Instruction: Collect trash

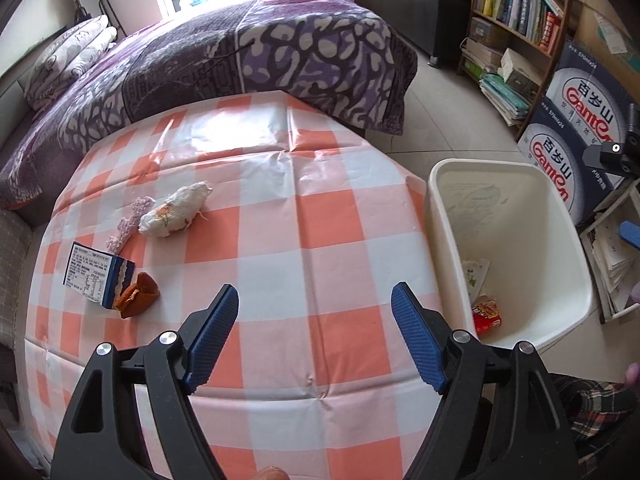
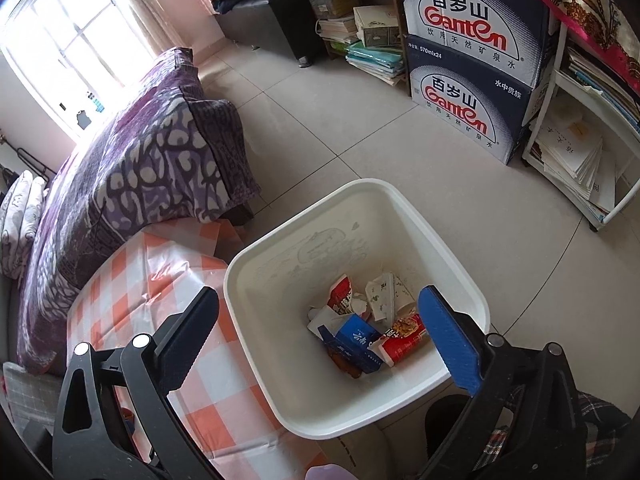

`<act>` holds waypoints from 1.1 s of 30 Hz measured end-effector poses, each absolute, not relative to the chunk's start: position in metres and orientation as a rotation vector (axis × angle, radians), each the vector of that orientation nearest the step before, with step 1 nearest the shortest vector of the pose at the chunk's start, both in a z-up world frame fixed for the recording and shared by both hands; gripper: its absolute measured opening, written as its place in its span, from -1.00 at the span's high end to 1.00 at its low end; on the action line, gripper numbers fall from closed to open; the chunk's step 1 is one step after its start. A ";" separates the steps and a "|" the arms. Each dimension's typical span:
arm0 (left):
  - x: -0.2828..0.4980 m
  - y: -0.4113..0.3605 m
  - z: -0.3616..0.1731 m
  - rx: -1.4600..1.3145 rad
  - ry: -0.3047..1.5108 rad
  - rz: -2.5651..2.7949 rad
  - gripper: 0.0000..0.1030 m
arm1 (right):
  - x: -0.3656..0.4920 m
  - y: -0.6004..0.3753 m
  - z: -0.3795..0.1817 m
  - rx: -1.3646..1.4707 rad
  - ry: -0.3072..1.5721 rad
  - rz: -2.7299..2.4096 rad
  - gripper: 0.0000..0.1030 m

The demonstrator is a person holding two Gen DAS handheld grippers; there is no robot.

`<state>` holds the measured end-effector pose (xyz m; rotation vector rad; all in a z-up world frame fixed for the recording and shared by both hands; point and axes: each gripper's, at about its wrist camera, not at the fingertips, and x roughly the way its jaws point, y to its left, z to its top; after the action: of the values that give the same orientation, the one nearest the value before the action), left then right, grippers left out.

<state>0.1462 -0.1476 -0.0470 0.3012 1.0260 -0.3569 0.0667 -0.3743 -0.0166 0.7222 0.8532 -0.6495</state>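
Observation:
A white trash bin [image 2: 460,236] stands on the floor beside the checkered table [image 1: 320,216]; it also shows in the left wrist view [image 1: 560,216]. Inside lie a blue box [image 2: 358,340], red wrappers [image 2: 404,338] and paper scraps. On the table's left lie a crumpled white tissue [image 1: 176,210], a purple scrap [image 1: 130,222], a blue-and-white carton [image 1: 98,276] and a brown wrapper [image 1: 138,294]. My left gripper [image 1: 314,298] is open and empty above the table's near side. My right gripper [image 2: 320,298] is open and empty above the bin.
A bed with a purple patterned cover [image 1: 240,52] lies behind the table. A bookshelf [image 1: 520,8] and stacked Ganten water boxes [image 2: 472,64] stand at the right. A white rack with papers [image 2: 580,148] stands past the bin. Tiled floor [image 2: 320,120] surrounds the bin.

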 end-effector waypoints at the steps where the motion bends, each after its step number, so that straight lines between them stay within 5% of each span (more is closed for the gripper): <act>1: 0.152 -0.141 -0.049 0.305 1.033 -0.332 -0.49 | 0.070 -0.370 -0.018 0.720 0.862 -0.643 -0.86; 14: 0.213 -0.049 -0.084 0.247 1.126 -0.177 -0.42 | 0.103 -0.327 -0.031 0.670 0.928 -0.579 -0.86; 25: 0.221 -0.022 -0.097 0.252 1.127 -0.179 0.67 | 0.127 -0.286 -0.039 0.594 0.964 -0.527 -0.86; 33: 0.232 0.014 -0.090 0.107 1.140 -0.205 1.00 | 0.143 -0.259 -0.051 0.532 1.011 -0.470 -0.86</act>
<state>0.2322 0.0138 -0.0903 0.1072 1.1401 -0.2048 0.1429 -0.2592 -0.0506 0.5320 1.0112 -0.4700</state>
